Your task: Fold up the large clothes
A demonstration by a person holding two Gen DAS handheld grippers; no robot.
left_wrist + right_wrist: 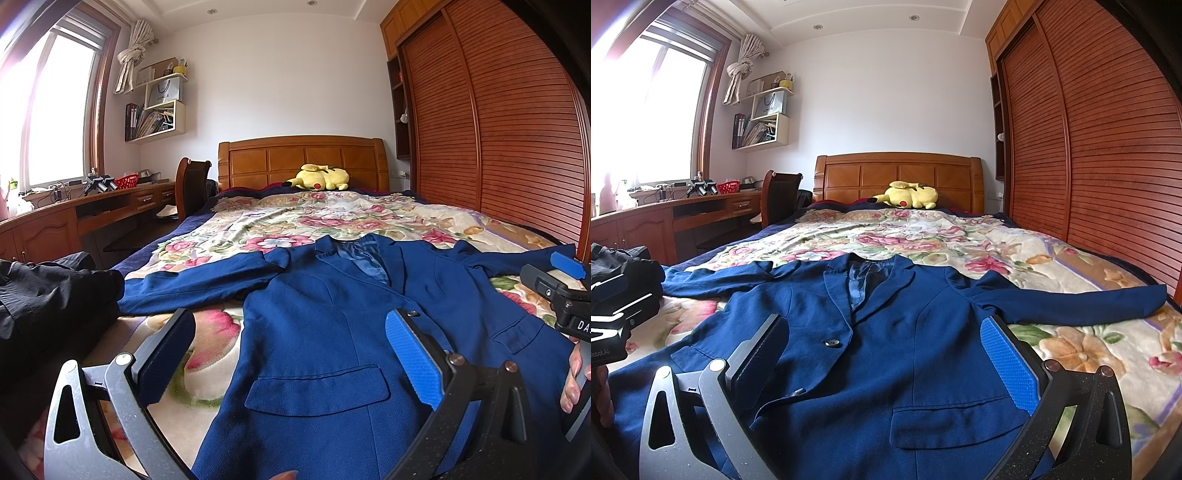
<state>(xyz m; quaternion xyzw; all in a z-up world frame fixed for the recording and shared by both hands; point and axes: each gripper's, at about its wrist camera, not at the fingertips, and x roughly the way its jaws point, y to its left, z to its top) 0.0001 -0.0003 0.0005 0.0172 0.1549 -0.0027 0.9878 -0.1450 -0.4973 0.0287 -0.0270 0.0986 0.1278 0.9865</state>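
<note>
A dark blue blazer [332, 332] lies face up and spread flat on the floral blanket [295, 218], collar toward the headboard, both sleeves stretched out sideways. It also shows in the right wrist view [886, 332]. My left gripper [291, 354] is open, hovering over the blazer's left hem near its flap pocket. My right gripper [882, 358] is open over the blazer's right hem, holding nothing. The right gripper's body also shows at the right edge of the left wrist view [565, 295].
A heap of black clothing [48, 295] lies at the bed's left edge. A yellow plush toy [319, 177] rests by the wooden headboard [303, 158]. A slatted wardrobe [498, 129] runs along the right. A desk [74, 210] and chair [190, 188] stand to the left.
</note>
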